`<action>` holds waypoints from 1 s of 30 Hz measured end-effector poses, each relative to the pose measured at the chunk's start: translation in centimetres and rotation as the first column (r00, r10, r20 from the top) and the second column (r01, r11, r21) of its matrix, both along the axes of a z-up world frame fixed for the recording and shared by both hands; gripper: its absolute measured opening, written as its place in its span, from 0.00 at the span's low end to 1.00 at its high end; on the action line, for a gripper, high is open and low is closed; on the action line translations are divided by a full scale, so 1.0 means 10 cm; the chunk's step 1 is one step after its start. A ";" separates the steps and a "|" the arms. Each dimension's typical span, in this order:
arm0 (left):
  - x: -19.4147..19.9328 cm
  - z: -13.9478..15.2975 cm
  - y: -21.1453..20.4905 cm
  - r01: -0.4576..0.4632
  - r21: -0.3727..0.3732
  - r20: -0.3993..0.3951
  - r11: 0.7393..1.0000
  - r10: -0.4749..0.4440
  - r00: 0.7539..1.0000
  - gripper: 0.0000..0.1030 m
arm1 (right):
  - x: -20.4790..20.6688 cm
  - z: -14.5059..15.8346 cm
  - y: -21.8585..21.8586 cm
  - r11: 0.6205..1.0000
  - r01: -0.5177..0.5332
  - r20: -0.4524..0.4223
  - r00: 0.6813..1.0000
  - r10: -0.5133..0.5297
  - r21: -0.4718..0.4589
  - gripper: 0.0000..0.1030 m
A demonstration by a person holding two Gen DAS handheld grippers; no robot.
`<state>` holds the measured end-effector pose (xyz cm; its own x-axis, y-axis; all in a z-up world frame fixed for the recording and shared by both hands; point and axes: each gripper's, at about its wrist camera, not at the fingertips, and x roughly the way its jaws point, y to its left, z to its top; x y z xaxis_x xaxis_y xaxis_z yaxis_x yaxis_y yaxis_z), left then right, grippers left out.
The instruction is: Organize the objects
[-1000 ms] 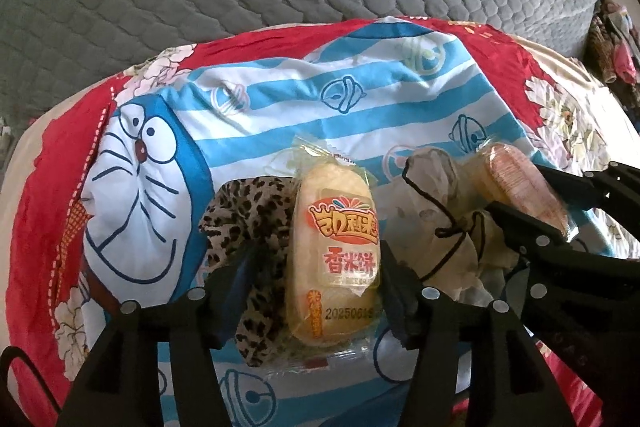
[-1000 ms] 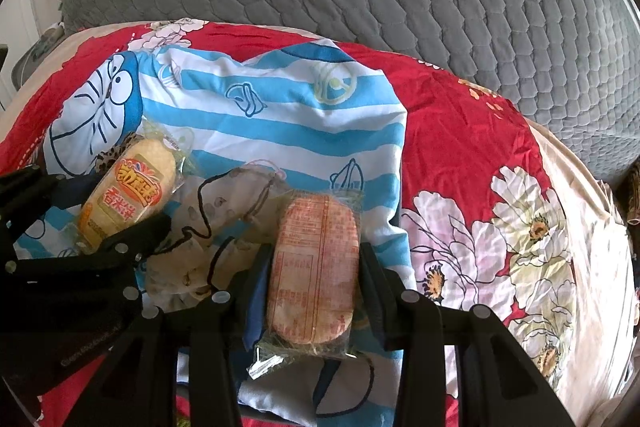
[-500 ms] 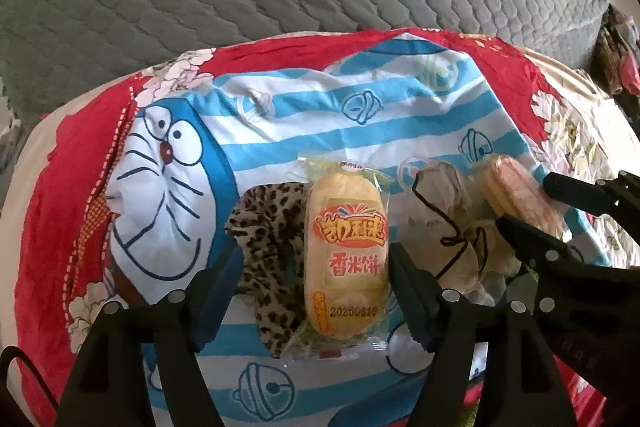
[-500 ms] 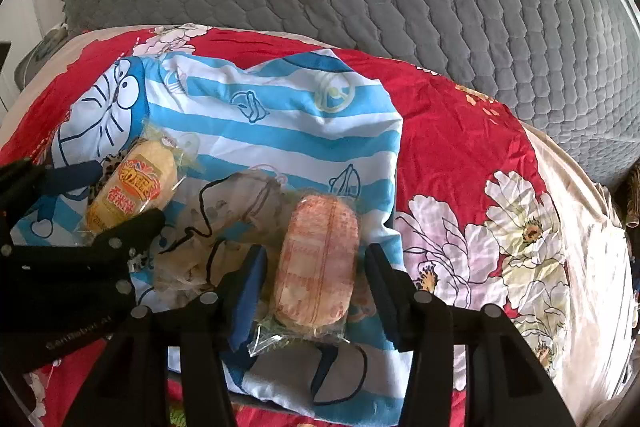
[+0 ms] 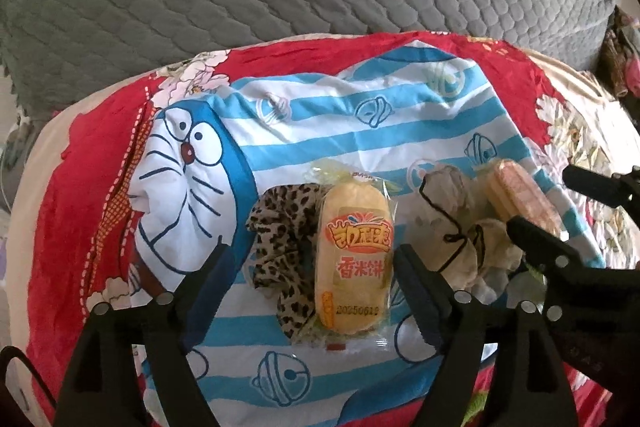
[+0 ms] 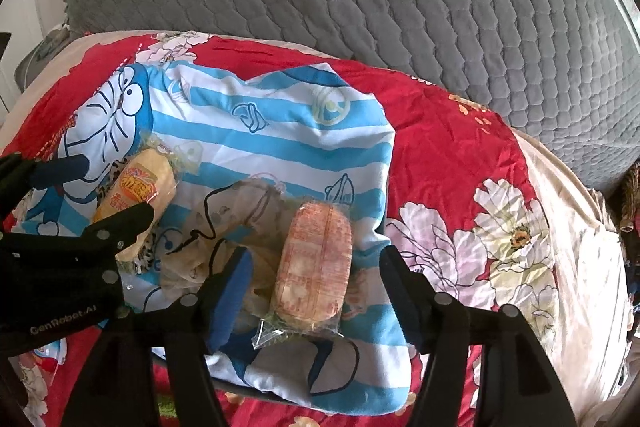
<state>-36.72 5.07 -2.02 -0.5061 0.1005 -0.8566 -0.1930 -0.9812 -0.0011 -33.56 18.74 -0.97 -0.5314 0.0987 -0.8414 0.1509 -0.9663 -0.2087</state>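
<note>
The left gripper (image 5: pixel 308 267) has just been opening; its jaws stand wide, clear of the yellow rice cracker (image 5: pixel 352 263) lying between them. A leopard-print scrunchie (image 5: pixel 280 247) is tucked against the cracker's left side. The right gripper (image 6: pixel 312 267) has likewise been opening, apart from the orange cracker (image 6: pixel 312 263) between its jaws. A beige cloth (image 6: pixel 236 219) lies between the two snacks, all on a striped cartoon blanket (image 6: pixel 280 147).

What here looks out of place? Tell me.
The yellow cake lies half on the leopard scrunchie rather than flat on the cloth. A crumpled beige scrunchie sits between it and the orange cake. Nothing looks spilled or torn.
</note>
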 end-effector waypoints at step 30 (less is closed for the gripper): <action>0.24 0.61 -0.17 -0.028 0.025 -0.091 0.999 0.030 0.995 0.81 | 0.18 0.45 -0.10 1.000 -0.013 -0.070 0.997 0.013 0.000 0.72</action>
